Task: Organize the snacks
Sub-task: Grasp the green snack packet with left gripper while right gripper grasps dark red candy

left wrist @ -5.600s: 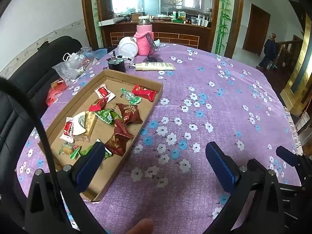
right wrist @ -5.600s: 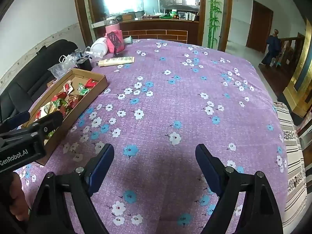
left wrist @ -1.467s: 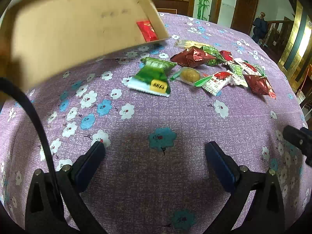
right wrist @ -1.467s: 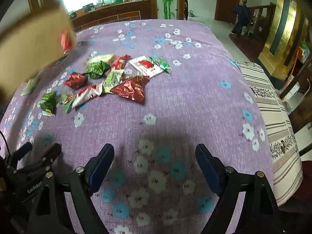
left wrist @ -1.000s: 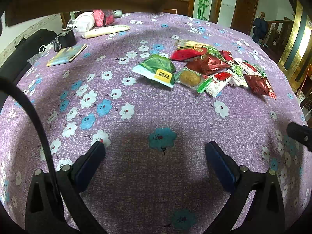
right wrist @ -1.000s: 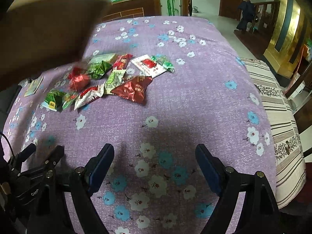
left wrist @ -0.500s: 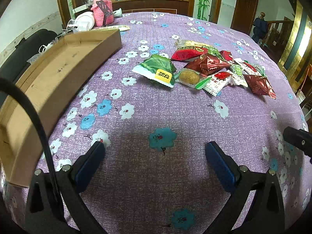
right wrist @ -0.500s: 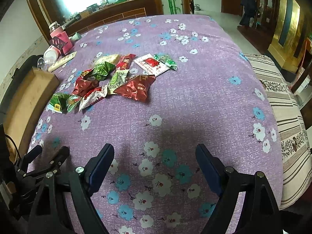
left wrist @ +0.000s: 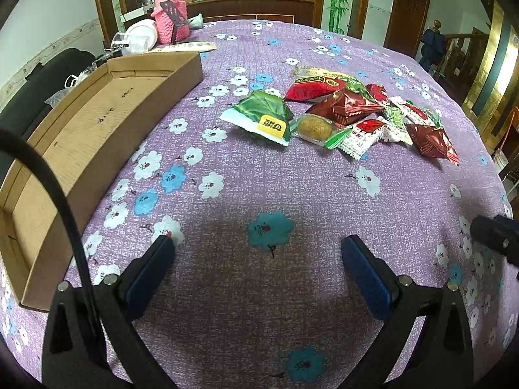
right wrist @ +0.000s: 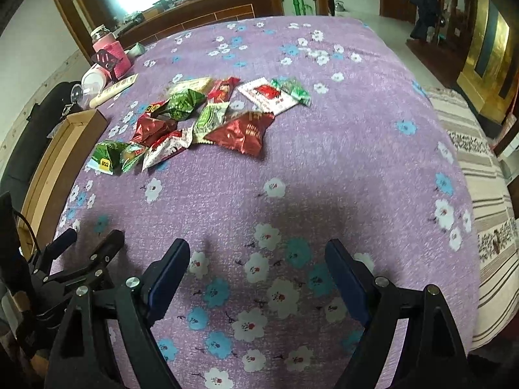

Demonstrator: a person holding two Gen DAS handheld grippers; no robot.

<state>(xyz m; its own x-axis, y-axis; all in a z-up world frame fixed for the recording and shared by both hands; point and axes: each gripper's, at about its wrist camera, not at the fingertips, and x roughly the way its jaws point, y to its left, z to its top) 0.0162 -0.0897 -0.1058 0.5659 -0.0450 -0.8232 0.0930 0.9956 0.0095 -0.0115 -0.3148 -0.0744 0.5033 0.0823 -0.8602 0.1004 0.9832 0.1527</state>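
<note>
Snacks [left wrist: 343, 116] in red, green and white wrappers are seen lying in a loose, partly overlapping heap on the purple flowered cloth of the bench [left wrist: 259, 194], well apart from the shallow cardboard tray [left wrist: 97, 123], which is set at the left edge with nothing visible inside it. No snack appears to have been sorted or placed yet, so the organizing is judged to be at its very start, with the whole heap left to be handled. The left gripper [left wrist: 258, 253] and the right gripper [right wrist: 256, 256] are held low over bare cloth on the near side of the heap, fingers [left wrist: 149, 269] spread wide and nothing gripped.
</note>
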